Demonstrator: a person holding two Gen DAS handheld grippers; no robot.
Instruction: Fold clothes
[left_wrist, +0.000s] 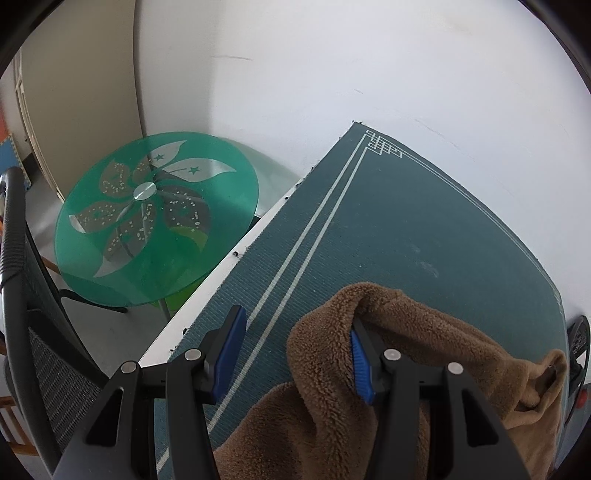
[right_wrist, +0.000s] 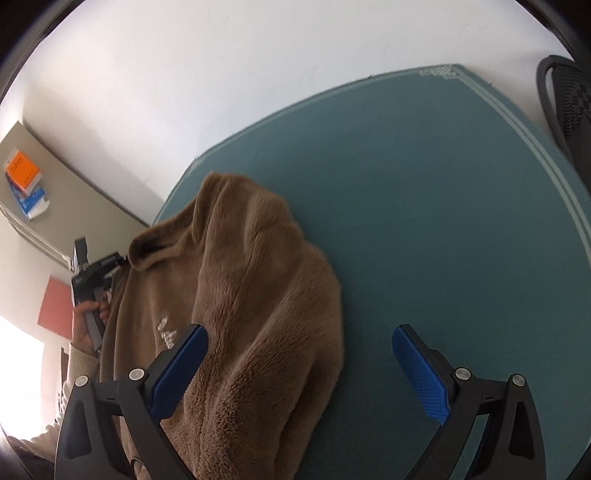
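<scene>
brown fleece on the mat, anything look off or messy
The brown fleece top lies bunched in a rumpled heap on the green mat, not spread flat, and a fold drapes over one finger of the left hand-held gripper. Nothing looks torn or spilled.

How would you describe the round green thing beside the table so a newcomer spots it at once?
Start at the table covered by the teal mat. Just past its long white-lined edge, lower down and next to the black mesh chair, stands the round green glass side table. It is the only see-through thing there, with a frosted five-petal flower and a metal disc at its centre.
</scene>
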